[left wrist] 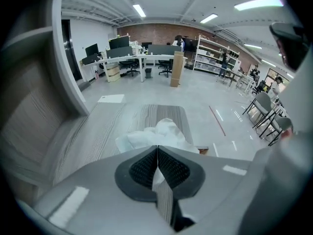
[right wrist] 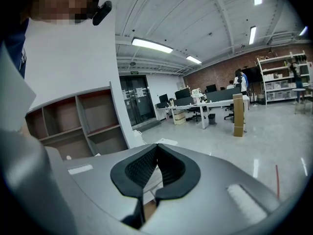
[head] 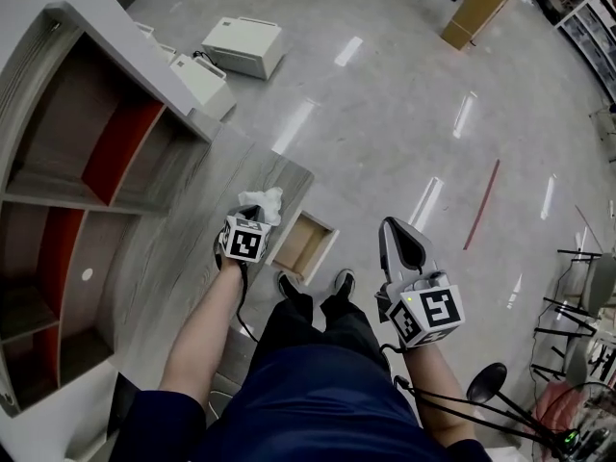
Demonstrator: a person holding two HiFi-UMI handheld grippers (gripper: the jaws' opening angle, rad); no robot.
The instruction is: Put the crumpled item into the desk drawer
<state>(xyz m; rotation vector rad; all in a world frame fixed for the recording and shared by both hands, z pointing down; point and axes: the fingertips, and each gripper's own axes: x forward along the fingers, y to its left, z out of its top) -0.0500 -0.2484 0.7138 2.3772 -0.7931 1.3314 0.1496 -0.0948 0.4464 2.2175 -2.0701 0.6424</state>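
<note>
A crumpled white paper (head: 266, 203) sits at the tip of my left gripper (head: 252, 212), above the near end of the grey wood-grain desk (head: 183, 248). In the left gripper view the jaws of the left gripper (left wrist: 157, 147) are closed, a fold of the paper (left wrist: 156, 133) pinched between them. The desk drawer (head: 303, 246) stands pulled open just right of the paper, its brown inside showing. My right gripper (head: 393, 227) hangs in the air right of the drawer, shut, nothing in it. The right gripper (right wrist: 156, 146) looks over the desk toward the shelves.
A shelving unit (head: 77, 191) with red panels stands left of the desk. White machines (head: 243, 46) lie on the floor beyond it, a cardboard box (head: 478, 8) farther off. The person's shoes (head: 315, 285) stand by the drawer. A red rod (head: 481, 205) lies on the floor; chairs (head: 582, 306) crowd the right.
</note>
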